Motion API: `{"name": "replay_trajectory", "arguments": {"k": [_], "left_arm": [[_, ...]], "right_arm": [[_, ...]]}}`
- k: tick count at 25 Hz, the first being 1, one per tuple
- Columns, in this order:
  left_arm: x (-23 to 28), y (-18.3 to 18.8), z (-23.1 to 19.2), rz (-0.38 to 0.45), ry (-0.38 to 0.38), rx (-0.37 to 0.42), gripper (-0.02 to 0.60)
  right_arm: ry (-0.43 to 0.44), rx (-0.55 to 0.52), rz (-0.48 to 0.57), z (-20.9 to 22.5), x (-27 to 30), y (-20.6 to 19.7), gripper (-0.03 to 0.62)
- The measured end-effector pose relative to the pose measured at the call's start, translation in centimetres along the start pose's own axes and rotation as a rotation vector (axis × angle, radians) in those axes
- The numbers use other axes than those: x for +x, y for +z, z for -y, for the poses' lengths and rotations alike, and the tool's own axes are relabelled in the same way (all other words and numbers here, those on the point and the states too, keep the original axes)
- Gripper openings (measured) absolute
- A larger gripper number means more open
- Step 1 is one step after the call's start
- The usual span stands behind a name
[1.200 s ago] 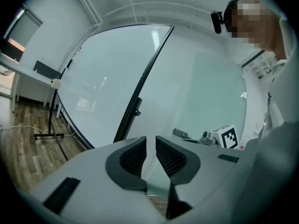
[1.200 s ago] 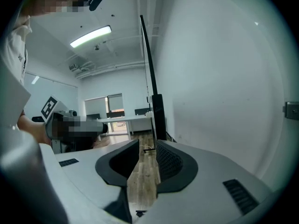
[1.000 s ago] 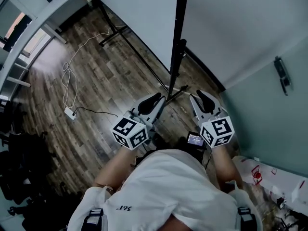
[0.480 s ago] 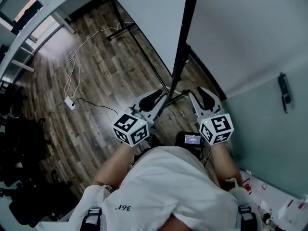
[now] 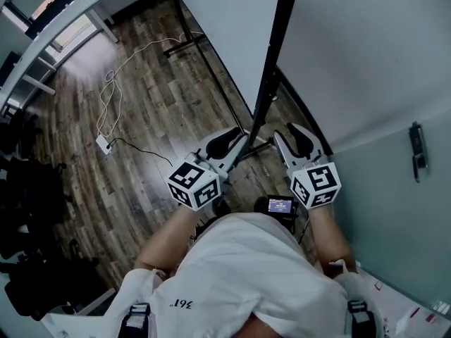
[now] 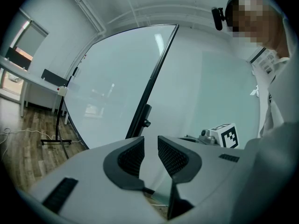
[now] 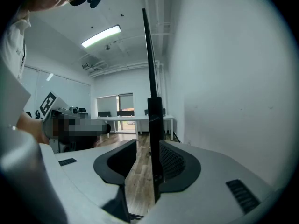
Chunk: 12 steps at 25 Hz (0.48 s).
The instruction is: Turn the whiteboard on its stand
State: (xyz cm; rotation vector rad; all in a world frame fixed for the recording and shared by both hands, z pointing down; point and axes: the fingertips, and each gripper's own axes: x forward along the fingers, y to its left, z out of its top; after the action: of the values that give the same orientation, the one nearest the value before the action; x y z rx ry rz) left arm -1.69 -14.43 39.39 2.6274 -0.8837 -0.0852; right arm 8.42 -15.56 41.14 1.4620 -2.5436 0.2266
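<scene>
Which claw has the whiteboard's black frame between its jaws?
The right claw: the black frame stands between its open jaws. The left claw is open and empty, with the frame beyond its jaws.

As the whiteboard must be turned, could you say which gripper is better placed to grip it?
The right gripper: the whiteboard's black edge stands between its open jaws; the left gripper has open jaws holding nothing.

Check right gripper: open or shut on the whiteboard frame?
Open. The right gripper has jaws apart in its own view; the whiteboard frame stands between them, with a gap beside it.
</scene>
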Motion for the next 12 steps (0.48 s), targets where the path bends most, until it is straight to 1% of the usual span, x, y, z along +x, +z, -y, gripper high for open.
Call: {"name": "replay_trajectory", "arguments": {"k": [5,12], "left_arm": [[1.6,0.3,-0.4,0.01,-0.001,0.01,0.084],[4.3,2.0,-1.3,0.023,0.0,0.036,0.097]], "right_arm": [[0.019,-0.016,0.001,0.2,1.8,0.0,0.167],[0.027,-0.032,-0.01,0.9,4.5,0.5,0.181]]}}
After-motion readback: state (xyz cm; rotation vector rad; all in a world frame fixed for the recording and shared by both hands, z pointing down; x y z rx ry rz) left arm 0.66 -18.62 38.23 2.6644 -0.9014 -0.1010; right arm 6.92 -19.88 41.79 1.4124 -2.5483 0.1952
